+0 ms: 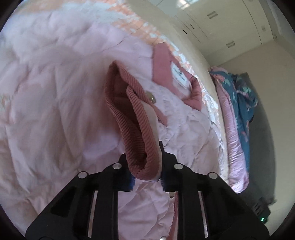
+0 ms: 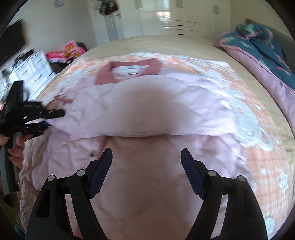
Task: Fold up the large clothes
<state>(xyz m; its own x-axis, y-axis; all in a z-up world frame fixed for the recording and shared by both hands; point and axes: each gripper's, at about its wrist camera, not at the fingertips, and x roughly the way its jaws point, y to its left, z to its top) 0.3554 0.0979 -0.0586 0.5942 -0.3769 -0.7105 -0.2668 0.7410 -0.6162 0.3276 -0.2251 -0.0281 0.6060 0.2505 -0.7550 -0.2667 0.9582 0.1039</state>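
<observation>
A large pale pink quilted jacket (image 2: 147, 110) lies spread on the bed, its darker pink collar (image 2: 129, 71) and white label at the far side. In the left wrist view my left gripper (image 1: 144, 166) is shut on the jacket's ribbed dark pink sleeve cuff (image 1: 129, 118), which stands up from the jacket (image 1: 55, 92). The collar (image 1: 162, 62) lies beyond it. My right gripper (image 2: 146, 157) hangs open over the jacket's near half with nothing between its fingers. The left gripper (image 2: 53, 114) shows at the jacket's left edge, with a hand (image 2: 16, 144) on it.
An orange and white floral bedspread (image 2: 258, 147) lies under the jacket. A folded teal floral quilt (image 2: 267, 51) sits along the bed's right side. White wardrobes (image 2: 166, 16) stand behind the bed and a white chest of drawers (image 2: 35, 68) stands at the left.
</observation>
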